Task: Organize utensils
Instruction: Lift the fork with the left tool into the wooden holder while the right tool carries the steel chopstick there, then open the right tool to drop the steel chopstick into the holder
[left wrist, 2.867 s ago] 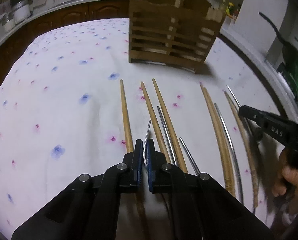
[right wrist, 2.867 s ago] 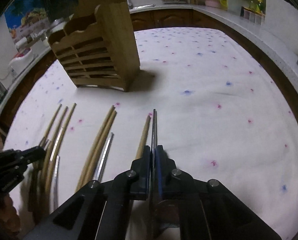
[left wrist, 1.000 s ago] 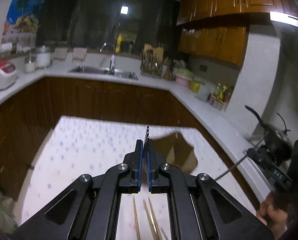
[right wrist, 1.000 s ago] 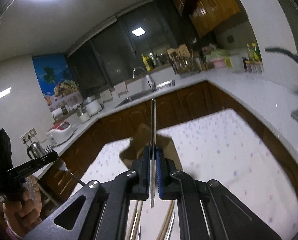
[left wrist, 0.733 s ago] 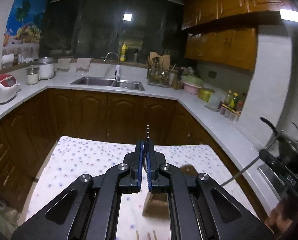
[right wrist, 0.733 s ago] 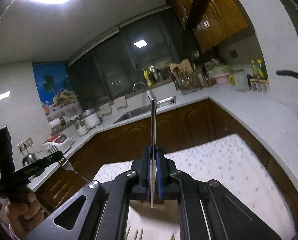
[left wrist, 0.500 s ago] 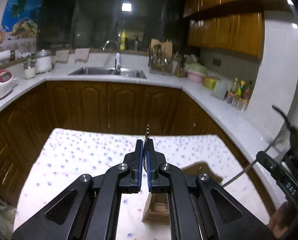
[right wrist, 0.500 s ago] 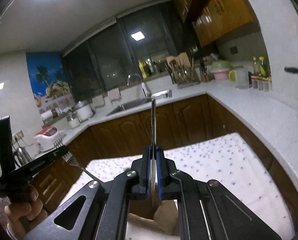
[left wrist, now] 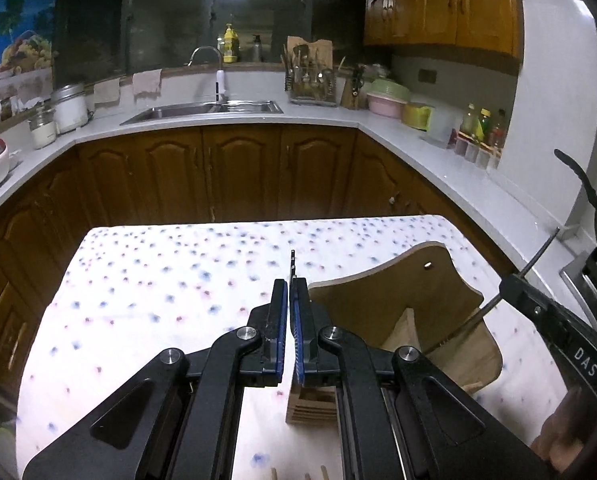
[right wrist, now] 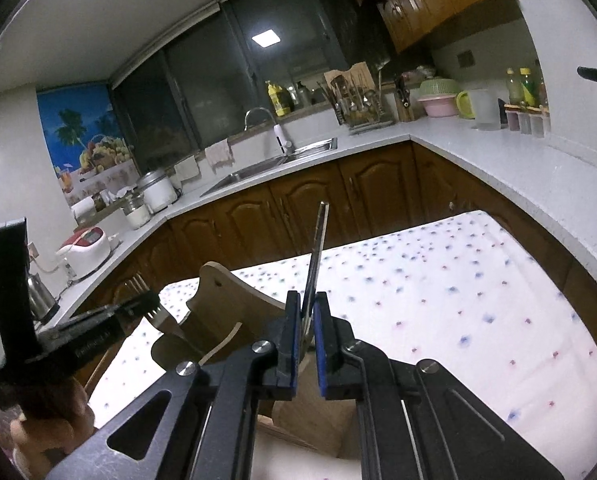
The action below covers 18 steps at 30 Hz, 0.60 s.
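Note:
My left gripper [left wrist: 289, 292] is shut on a metal fork [left wrist: 292, 264], tines up, just left of the wooden utensil holder [left wrist: 394, 300]. It also shows in the right wrist view [right wrist: 146, 306], with the fork's tines [right wrist: 132, 282] above it. My right gripper [right wrist: 307, 304] holds a metal chopstick [right wrist: 318, 248] between its slightly parted jaws, over the holder [right wrist: 234, 316]. In the left wrist view the right gripper [left wrist: 514, 286] holds the chopstick [left wrist: 478, 316] slanting down into the holder.
The table carries a white cloth with blue and pink dots [left wrist: 158, 280]. Tips of wooden chopsticks [left wrist: 274, 474] show at the bottom edge. Brown cabinets and a white counter with a sink [left wrist: 206, 108] ring the table.
Both grippers have come down toward the holder with their utensils. The right gripper's chopstick now reaches into the holder and its jaws have parted slightly.

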Each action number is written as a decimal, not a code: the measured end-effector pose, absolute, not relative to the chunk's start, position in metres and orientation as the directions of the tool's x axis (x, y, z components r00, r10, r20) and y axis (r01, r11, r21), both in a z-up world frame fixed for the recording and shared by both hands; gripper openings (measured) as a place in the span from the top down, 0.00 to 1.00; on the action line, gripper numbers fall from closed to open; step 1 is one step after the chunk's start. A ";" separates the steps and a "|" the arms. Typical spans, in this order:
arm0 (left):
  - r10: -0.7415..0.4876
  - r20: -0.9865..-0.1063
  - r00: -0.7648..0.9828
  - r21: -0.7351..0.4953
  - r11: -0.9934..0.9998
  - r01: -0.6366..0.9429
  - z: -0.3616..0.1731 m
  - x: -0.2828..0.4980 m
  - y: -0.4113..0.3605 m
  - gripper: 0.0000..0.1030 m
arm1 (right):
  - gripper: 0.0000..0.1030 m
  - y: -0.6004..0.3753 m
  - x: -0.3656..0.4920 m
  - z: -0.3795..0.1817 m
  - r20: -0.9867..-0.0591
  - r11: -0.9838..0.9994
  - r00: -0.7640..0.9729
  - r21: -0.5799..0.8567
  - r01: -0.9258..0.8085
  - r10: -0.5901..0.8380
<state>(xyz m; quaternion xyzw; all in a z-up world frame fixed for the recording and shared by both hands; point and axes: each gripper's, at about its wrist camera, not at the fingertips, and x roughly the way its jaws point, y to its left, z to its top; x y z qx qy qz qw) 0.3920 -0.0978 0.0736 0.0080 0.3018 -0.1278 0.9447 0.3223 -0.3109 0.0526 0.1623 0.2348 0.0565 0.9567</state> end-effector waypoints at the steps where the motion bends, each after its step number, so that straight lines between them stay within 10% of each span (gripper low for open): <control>1: -0.238 -0.573 0.784 -0.062 0.967 0.247 0.074 0.391 -0.098 0.97 | 0.94 -0.311 0.323 0.053 -0.433 0.941 0.882 0.337 -0.032 0.185; 8: -0.242 -0.585 0.774 -0.071 0.966 0.248 0.076 0.391 -0.100 0.95 | 0.90 -0.310 0.327 0.054 -0.441 0.936 0.878 0.351 -0.024 0.187; 10: -0.255 -0.589 0.767 -0.084 0.963 0.255 0.080 0.389 -0.099 0.82 | 0.89 -0.311 0.328 0.054 -0.446 0.931 0.873 0.364 -0.024 0.197; 13: -0.264 -0.566 0.781 -0.105 0.963 0.249 0.092 0.378 -0.090 0.36 | 0.79 -0.314 0.324 0.056 -0.446 0.924 0.871 0.381 -0.026 0.208; 18: -0.264 -0.522 0.811 -0.136 0.964 0.227 0.110 0.349 -0.066 0.30 | 0.50 -0.323 0.302 0.066 -0.404 0.910 0.891 0.413 -0.024 0.207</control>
